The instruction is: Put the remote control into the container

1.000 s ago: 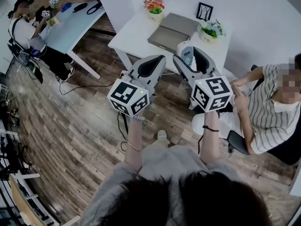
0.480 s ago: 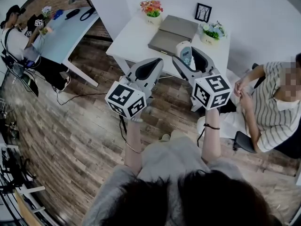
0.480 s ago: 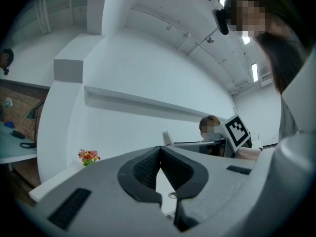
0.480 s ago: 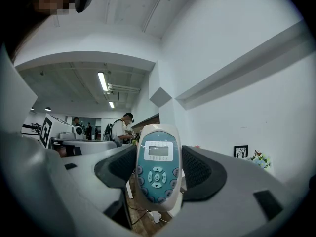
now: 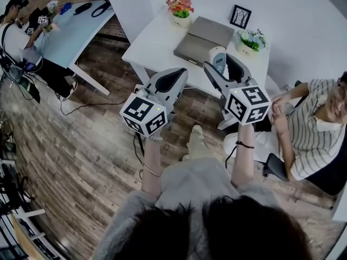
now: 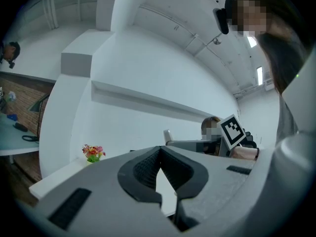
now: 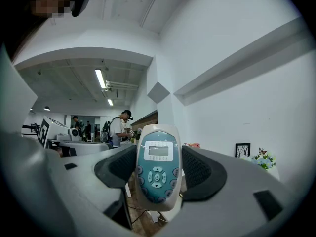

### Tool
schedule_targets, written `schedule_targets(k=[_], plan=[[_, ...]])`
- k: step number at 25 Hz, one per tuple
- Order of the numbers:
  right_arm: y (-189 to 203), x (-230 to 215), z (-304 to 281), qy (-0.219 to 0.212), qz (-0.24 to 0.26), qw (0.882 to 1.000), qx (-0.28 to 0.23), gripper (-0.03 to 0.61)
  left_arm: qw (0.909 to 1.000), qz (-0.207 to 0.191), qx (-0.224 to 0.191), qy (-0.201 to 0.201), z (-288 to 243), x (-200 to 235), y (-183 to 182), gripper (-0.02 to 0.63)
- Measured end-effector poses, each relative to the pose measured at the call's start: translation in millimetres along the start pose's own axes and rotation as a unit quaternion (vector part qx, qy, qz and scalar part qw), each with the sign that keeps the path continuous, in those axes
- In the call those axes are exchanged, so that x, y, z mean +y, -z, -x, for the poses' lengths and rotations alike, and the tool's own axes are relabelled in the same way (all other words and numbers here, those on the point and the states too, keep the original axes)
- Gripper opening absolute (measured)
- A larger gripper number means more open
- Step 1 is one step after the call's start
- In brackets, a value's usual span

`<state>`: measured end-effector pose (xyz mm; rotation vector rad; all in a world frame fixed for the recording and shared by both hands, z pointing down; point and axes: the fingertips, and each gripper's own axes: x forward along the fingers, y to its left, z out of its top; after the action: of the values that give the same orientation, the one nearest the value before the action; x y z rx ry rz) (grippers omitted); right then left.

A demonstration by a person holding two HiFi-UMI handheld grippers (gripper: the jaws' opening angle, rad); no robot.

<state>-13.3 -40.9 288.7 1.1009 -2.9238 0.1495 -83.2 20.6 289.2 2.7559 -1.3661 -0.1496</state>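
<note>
My right gripper (image 5: 220,65) is shut on a white remote control (image 5: 217,60) with a teal button face (image 7: 157,167), held upright between its jaws (image 7: 157,174). It hovers over the near edge of the white table (image 5: 152,43). The grey flat container (image 5: 202,38) lies on that table, just beyond the remote. My left gripper (image 5: 174,78) is to the left at about the same height, its jaws closed together with nothing between them (image 6: 159,181).
On the white table stand a flower pot (image 5: 180,8) at the back left, a small black picture frame (image 5: 240,15) and a second plant (image 5: 251,41) at the right. A seated person (image 5: 309,131) is to the right. A blue table (image 5: 70,26) with another person stands at left.
Both grippers and my view shifted slightly nearer the white table; the remote stays clamped in the right gripper. The seated person moved their arms.
</note>
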Motion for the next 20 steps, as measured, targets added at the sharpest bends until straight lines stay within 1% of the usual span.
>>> schedule_targets(k=[5, 10, 12, 15, 20], plan=[[-6, -12, -28, 0.0, -0.002, 1.0, -0.003, 0.287, 0.9999, -0.008, 0.0, 0.008, -19, 28, -11, 0.003], [-17, -48, -55, 0.012, -0.011, 1.0, -0.012, 0.287, 0.9994, -0.01, 0.004, 0.033, -62, 49, -11, 0.003], [-21, -61, -65, 0.018, -0.006, 1.0, -0.009, 0.287, 0.9991, -0.008, 0.003, 0.041, -78, 57, -11, 0.003], [-25, -77, -73, 0.02, 0.008, 1.0, 0.004, 0.287, 0.999, 0.003, -0.002, 0.046, -96, 66, -13, 0.003], [-26, -117, -94, 0.025, 0.003, 1.0, 0.005, 0.287, 0.9987, 0.005, 0.001, 0.052, -136, 89, -10, 0.003]])
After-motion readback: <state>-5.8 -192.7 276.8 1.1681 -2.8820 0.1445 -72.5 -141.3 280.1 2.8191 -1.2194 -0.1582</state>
